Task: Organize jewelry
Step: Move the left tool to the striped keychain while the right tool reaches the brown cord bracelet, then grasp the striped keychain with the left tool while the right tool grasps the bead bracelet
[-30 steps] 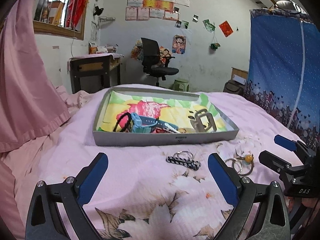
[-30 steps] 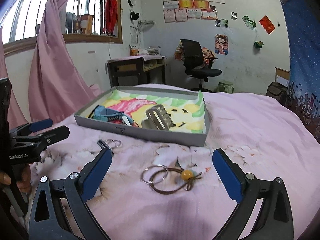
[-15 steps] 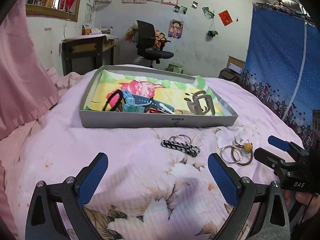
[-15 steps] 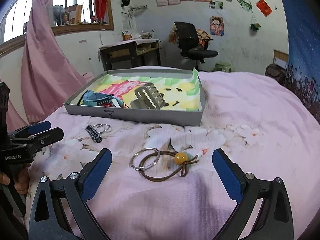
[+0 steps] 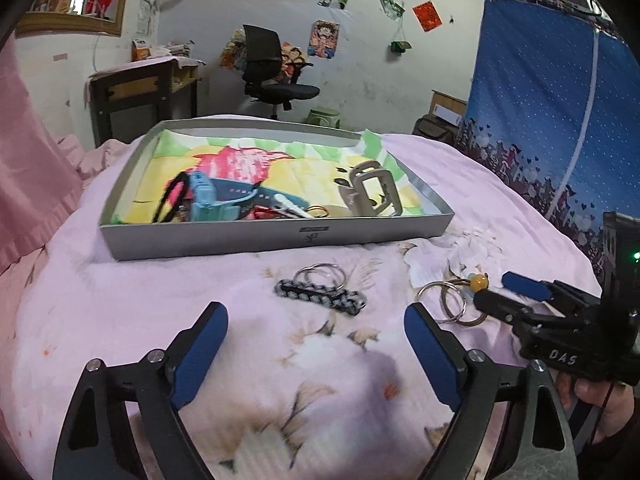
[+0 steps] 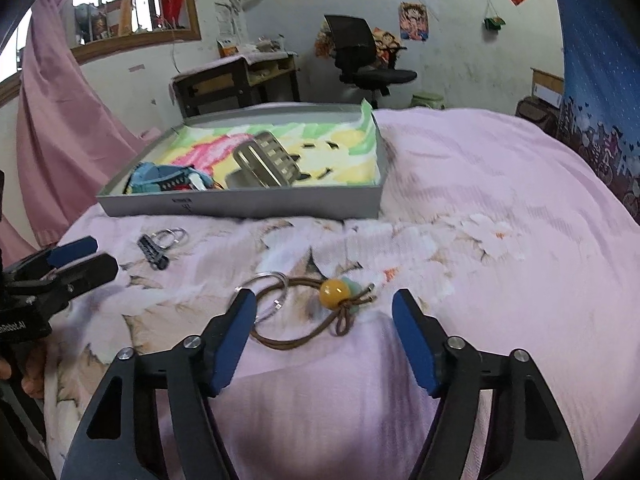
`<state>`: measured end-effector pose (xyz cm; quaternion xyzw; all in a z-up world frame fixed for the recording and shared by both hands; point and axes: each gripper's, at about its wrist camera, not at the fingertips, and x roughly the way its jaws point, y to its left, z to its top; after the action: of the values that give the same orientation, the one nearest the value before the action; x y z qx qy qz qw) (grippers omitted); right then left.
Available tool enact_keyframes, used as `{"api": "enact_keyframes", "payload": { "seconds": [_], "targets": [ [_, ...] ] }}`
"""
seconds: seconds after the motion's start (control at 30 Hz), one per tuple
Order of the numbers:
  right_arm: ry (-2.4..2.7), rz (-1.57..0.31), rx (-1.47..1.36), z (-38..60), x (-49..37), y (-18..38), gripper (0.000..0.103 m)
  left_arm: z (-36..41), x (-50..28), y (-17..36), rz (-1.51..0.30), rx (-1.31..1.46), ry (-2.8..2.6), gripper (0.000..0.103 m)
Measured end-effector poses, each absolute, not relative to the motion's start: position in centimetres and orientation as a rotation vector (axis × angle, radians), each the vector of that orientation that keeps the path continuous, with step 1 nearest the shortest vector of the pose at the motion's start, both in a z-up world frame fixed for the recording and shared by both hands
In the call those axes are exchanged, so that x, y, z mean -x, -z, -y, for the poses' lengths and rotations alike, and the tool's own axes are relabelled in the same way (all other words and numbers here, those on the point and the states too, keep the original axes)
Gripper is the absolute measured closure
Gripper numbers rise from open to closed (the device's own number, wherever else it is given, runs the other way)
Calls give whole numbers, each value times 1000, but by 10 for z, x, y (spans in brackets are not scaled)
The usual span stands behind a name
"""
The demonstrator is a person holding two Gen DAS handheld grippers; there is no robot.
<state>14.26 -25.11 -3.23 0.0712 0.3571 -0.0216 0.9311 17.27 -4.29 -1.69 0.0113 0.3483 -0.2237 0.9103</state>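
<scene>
A grey tray [image 5: 256, 236] [image 6: 240, 202] on the pink bed holds a blue watch [image 5: 208, 200], a beige clasp [image 5: 372, 192] and other pieces. A black braided keychain with rings [image 5: 320, 292] [image 6: 154, 250] lies on the sheet just ahead of my open left gripper [image 5: 316, 344]. A brown cord with a yellow bead and metal rings [image 6: 316, 300] [image 5: 460, 300] lies between the fingertips of my open right gripper [image 6: 324, 320], which also shows in the left wrist view [image 5: 508, 292].
The flowered pink sheet [image 6: 480, 240] spreads around the tray. A desk [image 5: 140, 92], an office chair [image 5: 272, 76], a pink curtain [image 6: 52, 128] and a blue hanging cloth [image 5: 560, 100] stand beyond the bed.
Both grippers have moved forward and down toward the sheet. The right gripper now straddles the bead cord, and the left is closer to the braided keychain.
</scene>
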Motion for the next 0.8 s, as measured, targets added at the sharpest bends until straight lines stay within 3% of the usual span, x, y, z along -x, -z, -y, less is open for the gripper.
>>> {"api": "enact_keyframes", "payload": {
  "seconds": [0.17,0.43,0.7,0.8],
  "targets": [
    [62,-766,-154,253,-147,40,49,59,-186,20,-760,-52,471,22],
    [67,-791,-178,257,-158,50,69,76,-205,32,-843,-108,423,29],
    [59,-797,-186,255,-165,56,75,66,-206,33,-848,-56,398,45],
    [55,-795,-191,255,-166,57,75,63,-203,33,-844,-46,388,47]
  ]
}}
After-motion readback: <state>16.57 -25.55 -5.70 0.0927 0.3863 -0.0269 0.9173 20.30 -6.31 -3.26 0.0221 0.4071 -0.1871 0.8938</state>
